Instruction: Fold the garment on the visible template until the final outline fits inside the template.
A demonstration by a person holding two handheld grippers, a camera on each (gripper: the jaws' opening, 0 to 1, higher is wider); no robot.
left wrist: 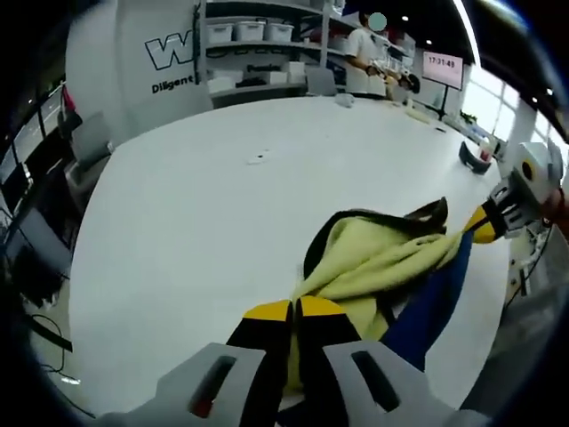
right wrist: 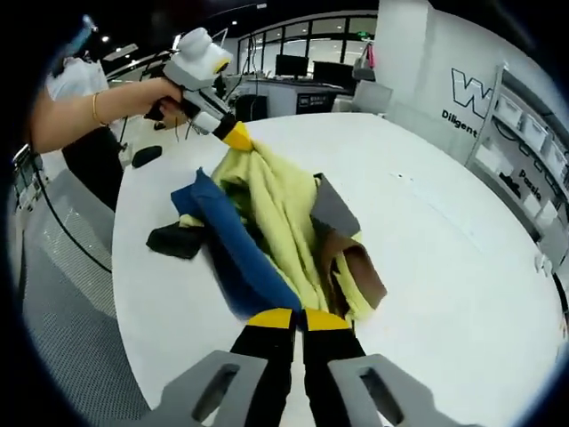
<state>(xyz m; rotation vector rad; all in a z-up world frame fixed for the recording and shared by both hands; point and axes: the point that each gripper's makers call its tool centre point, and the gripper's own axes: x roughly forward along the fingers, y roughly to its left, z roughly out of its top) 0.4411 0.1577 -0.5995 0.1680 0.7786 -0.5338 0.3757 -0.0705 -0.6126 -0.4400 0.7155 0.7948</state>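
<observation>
We hold the garment (left wrist: 382,262) stretched above the white table (left wrist: 196,222), left gripper (left wrist: 296,309) and right gripper (right wrist: 298,319) each clenched on one end, apparently to spread it out

Both grippers have grey bodies and black fingers (right wrist: 271,342) with yellow tips; wrist wears a gold bracelet (right wrist: 93,108).

White round table (left wrist: 204,205); shelving with bins (left wrist: 253,44); lettered white wall (right wrist: 462,93); wall screen (left wrist: 443,68); ceiling lights
</observation>
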